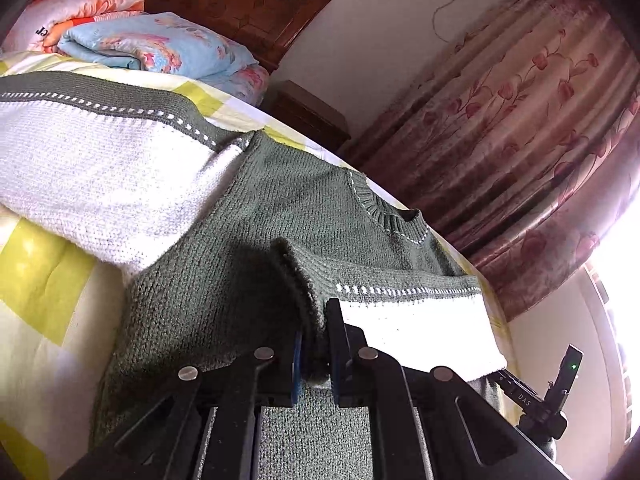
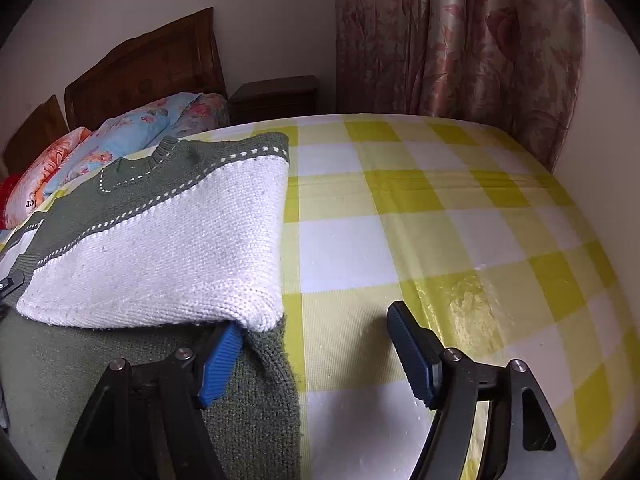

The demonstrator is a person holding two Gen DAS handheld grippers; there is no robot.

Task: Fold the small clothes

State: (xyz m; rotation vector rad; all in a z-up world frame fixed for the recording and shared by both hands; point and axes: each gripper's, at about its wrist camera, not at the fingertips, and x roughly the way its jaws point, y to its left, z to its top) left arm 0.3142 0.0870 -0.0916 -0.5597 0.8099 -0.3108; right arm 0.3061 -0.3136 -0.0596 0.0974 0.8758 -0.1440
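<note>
Nearest the left wrist camera, the left claw (image 1: 316,344) is clamped on a raised fold of the green knitted edge of the sweater (image 1: 248,280), its two black fingers close together with the fabric pinched between the blue pads. In the right wrist view, the right claw (image 2: 316,354) stands wide apart and grips nothing: its left blue pad (image 2: 220,364) sits just under the corner of the folded-over white panel (image 2: 160,252), on the green knit, and its right finger (image 2: 412,352) is over the bare bedsheet.

The sweater lies spread on the bed (image 2: 440,220), which is covered by a yellow and white checked sheet. It is green with broad white bands edged by a dashed white line, and one side is folded over its body so that white knit lies on green. Its ribbed neckline (image 1: 384,212) lies beyond the folds.

Farther off, folded floral quilts (image 1: 160,44) are stacked at the head of the bed, against a dark wooden headboard (image 2: 152,68). A small dark nightstand (image 2: 276,96) stands beside it, and a floral curtain (image 2: 460,40) hangs along the wall.
</note>
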